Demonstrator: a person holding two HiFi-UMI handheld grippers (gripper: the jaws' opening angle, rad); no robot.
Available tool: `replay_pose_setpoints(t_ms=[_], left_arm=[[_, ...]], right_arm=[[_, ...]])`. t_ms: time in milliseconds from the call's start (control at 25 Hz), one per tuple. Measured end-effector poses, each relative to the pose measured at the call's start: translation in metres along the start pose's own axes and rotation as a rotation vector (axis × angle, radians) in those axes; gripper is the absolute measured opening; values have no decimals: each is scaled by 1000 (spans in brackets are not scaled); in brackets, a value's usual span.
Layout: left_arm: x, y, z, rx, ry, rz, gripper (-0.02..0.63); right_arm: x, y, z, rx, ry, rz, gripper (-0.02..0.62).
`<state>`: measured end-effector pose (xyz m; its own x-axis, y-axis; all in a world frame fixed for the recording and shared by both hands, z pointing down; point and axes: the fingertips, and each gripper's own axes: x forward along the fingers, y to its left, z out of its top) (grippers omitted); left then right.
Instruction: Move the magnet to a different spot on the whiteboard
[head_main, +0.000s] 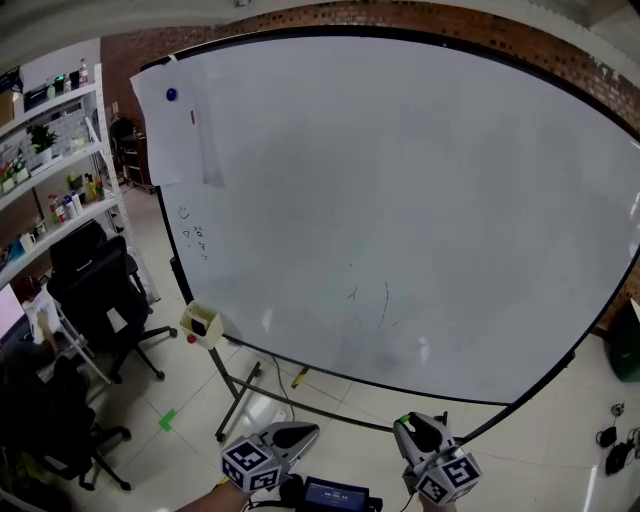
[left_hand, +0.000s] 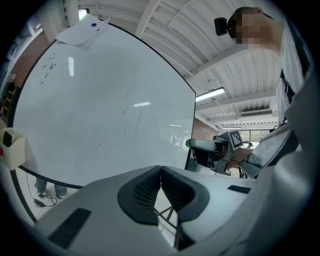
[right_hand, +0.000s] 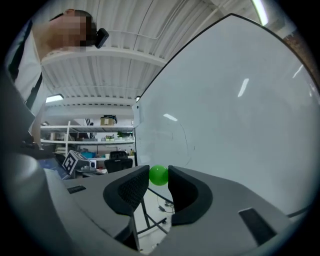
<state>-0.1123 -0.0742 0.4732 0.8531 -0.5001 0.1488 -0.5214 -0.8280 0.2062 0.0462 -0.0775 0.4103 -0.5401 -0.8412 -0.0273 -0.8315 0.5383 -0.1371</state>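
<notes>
R claw: jaws clamp the small green round magnet, at the tips only. L claw: jaws together, empty. Large white whiteboard is ahead and right of the R claw, not touching. Risk: with a tip-only hold, board pull may snatch the magnet early, or it pops out and drops.
</notes>
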Motion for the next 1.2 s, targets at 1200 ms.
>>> replay_pose_setpoints(t_ms=[1200], left_arm=[[44,150,46,80,14,-122,35]], right_arm=[[197,-47,83,-638,183,-238,152]])
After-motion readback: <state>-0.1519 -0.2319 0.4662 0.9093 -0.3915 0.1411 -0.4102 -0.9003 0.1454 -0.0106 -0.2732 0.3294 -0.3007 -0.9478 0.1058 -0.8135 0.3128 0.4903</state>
